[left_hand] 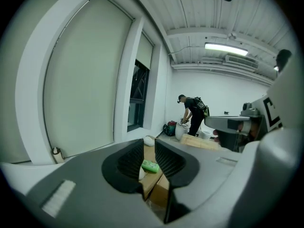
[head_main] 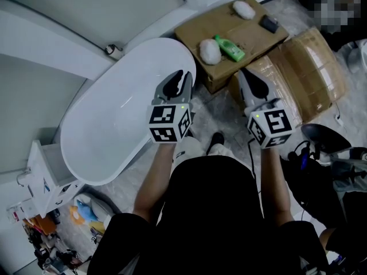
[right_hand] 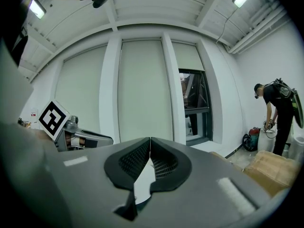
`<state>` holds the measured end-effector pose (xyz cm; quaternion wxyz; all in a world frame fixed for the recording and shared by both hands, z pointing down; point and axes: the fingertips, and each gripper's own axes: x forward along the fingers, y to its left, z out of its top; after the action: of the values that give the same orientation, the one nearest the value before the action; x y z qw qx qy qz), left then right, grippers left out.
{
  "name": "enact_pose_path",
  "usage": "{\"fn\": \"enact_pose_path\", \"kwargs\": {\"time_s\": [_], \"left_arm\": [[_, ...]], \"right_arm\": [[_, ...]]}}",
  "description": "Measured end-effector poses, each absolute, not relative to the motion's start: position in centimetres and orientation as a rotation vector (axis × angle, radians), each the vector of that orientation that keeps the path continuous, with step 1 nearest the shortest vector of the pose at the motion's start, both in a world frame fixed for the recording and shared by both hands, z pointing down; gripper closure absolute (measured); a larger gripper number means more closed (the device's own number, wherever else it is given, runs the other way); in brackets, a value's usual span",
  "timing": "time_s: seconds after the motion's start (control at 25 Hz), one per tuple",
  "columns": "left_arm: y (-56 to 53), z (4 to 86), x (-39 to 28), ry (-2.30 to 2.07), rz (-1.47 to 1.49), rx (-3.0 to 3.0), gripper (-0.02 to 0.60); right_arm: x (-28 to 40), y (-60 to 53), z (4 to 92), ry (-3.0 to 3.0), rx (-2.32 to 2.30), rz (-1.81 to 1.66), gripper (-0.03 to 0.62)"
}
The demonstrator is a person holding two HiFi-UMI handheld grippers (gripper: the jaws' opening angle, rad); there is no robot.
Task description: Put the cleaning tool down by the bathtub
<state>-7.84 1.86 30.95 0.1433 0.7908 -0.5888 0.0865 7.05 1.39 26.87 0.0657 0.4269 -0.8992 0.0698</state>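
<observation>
Cleaning tool, as far as I can make out, is one of the white pads [head_main: 209, 51] lying on the cardboard box [head_main: 255, 36] right at the end of the bathtub [head_main: 114, 125], next to a green bottle [head_main: 229, 48]. Honestly can't say for sure which item is meant; there's a second white pad [head_main: 243, 9] and a small black thing [head_main: 269, 23] further back on the same box. Either way, nothing is being carried.

Left gripper [left_hand: 148, 144] is up in the air over the tub's rounded end. Its fingers [left_hand: 130, 161] sit a narrow gap apart with nothing between them. You just see the green bottle and the box through the slot, well beyond the tips.

Right gripper [right_hand: 150, 139] hangs beside it, above the edge of a second, tape-wrapped box [head_main: 307, 67]. Its tips are pressed together, empty, touching nothing.

Both point roughly toward the boxes.
</observation>
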Motion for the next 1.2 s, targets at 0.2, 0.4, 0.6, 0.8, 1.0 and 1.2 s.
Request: {"fn": "enact_pose_path", "kwargs": {"time_s": [0.2,0.4,0.6,0.8,1.0,1.2], "left_arm": [[2.4,29.4,-7.6,-1.705,0.208,2.308,0.534],[2.5,28.5,-7.8,-1.712,0.181,2.331,0.541],[2.4,27.8,-7.7,-1.715,0.177,2.347,0.568],[2.3,27.5,-7.8,-1.717,0.179,2.357,0.581],[2.0,27.5,-7.5,-1.711,0.178,2.363,0.581],[1.6,27.4,-7.5,-1.709,0.174,2.371,0.581]], "right_arm": [[6.7,1.6,26.1,-2.728,1.287,0.185,0.585],[6.0,1.9,25.8,-2.735,1.275,0.172,0.585],[5.4,2.1,25.5,-2.738,1.262,0.169,0.585],[5.0,2.0,25.4,-2.736,1.255,0.161,0.585],[5.2,1.9,25.5,-2.731,1.256,0.155,0.586],[5.4,1.6,25.6,-2.720,1.263,0.155,0.586]]}}
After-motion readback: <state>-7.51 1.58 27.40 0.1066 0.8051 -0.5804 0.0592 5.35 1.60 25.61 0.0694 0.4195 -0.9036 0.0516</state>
